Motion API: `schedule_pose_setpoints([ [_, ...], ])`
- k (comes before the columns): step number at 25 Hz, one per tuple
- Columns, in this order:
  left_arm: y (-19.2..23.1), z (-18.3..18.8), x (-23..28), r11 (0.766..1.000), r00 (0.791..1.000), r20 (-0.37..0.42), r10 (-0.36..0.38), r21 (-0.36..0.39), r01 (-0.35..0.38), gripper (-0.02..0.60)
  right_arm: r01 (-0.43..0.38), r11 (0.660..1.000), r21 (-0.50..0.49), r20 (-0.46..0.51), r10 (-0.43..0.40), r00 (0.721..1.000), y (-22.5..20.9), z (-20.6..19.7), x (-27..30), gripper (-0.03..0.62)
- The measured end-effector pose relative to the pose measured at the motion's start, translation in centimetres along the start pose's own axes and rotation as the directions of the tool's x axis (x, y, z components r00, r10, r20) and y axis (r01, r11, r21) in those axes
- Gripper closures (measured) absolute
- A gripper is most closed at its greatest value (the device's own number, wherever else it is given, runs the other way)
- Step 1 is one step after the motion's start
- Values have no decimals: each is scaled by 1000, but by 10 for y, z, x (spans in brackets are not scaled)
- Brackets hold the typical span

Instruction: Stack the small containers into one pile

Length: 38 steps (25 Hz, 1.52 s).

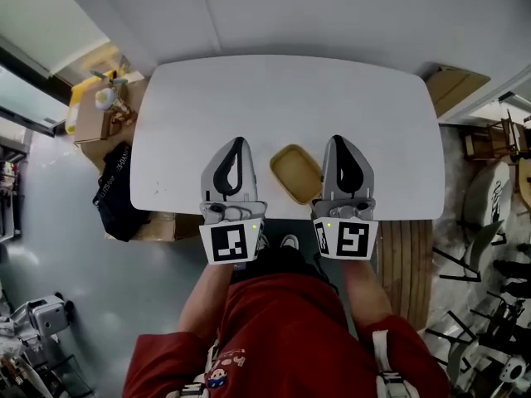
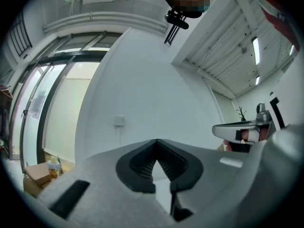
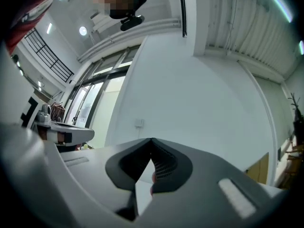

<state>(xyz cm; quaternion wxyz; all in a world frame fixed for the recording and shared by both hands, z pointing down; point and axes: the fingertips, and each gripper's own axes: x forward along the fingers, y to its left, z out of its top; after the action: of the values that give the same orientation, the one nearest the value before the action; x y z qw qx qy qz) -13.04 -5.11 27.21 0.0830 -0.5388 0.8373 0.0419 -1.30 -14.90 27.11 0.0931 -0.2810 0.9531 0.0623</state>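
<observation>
You face a white table (image 1: 282, 98) with rounded corners, its long side running across your view. One thing lies on its top: a shallow tan container (image 1: 296, 172), rectangular with rounded corners, open side up and turned at a slant to the table's edge. It sits close to your near edge, a little right of the middle. Whether it is one container or several nested, you cannot tell. Faint dark specks (image 1: 158, 187) mark the top near your left front corner.

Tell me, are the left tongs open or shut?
Shut: the left gripper view shows the grey left tongs closed tip to tip, nothing between them.
</observation>
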Motion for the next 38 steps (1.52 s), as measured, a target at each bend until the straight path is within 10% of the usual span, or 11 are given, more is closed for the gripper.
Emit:
schedule_pose_setpoints([
  [38,-10,7,-13,995,995,35,-95,-10,95,580,-7,999,-49,-20,6,1000,37,5,-14,594],
])
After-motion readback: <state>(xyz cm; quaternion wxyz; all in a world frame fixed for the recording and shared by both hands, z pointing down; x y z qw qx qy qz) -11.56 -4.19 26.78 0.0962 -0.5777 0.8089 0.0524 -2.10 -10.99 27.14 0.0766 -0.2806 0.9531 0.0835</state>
